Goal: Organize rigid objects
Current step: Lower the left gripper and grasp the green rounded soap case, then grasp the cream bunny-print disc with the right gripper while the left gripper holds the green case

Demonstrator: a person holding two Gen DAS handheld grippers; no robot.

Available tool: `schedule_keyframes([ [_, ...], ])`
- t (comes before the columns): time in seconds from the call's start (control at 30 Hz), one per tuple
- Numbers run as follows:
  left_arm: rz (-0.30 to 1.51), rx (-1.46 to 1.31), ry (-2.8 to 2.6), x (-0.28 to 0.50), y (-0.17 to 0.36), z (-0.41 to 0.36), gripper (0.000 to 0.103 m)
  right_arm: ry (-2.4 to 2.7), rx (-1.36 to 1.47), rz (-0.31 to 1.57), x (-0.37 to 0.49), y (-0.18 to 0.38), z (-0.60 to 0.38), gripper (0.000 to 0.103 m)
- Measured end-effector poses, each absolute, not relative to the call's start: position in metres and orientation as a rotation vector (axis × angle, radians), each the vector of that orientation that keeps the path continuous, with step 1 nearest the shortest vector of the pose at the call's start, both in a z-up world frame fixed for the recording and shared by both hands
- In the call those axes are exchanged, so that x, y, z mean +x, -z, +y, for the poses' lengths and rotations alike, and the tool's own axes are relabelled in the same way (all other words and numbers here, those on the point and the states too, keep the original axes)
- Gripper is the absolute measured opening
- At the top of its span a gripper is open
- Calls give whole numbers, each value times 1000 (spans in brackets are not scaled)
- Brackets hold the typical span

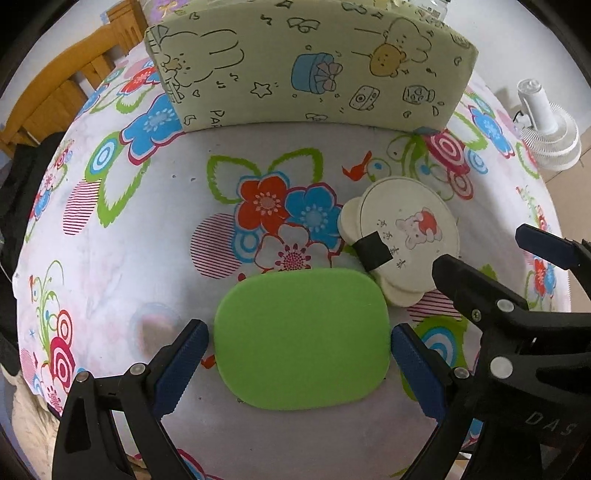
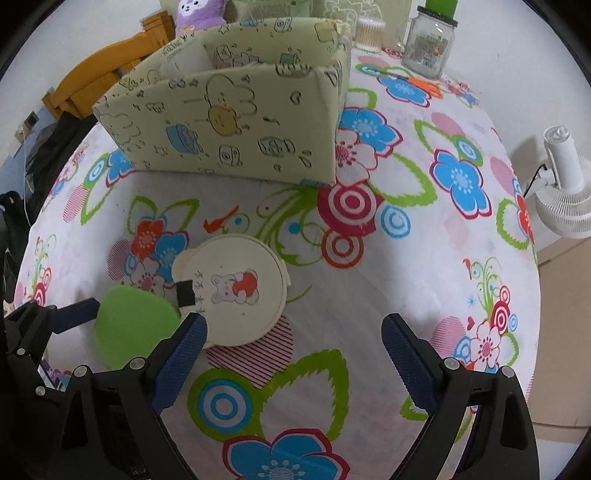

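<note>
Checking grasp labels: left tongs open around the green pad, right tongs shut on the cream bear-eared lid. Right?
Not quite. The left tongs do sit open around the green pad, but the right tongs are open and empty; the cream bear-eared lid lies on the tablecloth beside their left finger, per the right wrist view.

table: floral cloth (image 2: 424, 295) all over it, loud print | wall (image 2: 498, 33): plain white, 12 to 2 o'clock | chair (image 1: 59, 88): orange wood, 10 o'clock off the table | fan (image 2: 565, 199): small white one, 3 o'clock, on pale floor | light: soft, even, indoors
</note>
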State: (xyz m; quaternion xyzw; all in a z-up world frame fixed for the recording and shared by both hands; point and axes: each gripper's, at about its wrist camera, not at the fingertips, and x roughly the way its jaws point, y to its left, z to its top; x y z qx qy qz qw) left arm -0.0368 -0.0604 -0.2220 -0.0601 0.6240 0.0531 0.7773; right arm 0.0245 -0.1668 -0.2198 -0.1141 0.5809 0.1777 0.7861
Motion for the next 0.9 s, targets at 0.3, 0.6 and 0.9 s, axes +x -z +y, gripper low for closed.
schedule_keyframes([
  [0.3,1356,-138,-182,-48,226,-79,102,-380,-244,1264,23,225,-168,97],
  [0.6,1345,-140,-148,-49,216,-73,95,-375,-242,1273,25,226,-167,97],
  [0.9,1341,-102,-140,-46,209,-50,95,-392,-232,1270,26,224,-151,97],
])
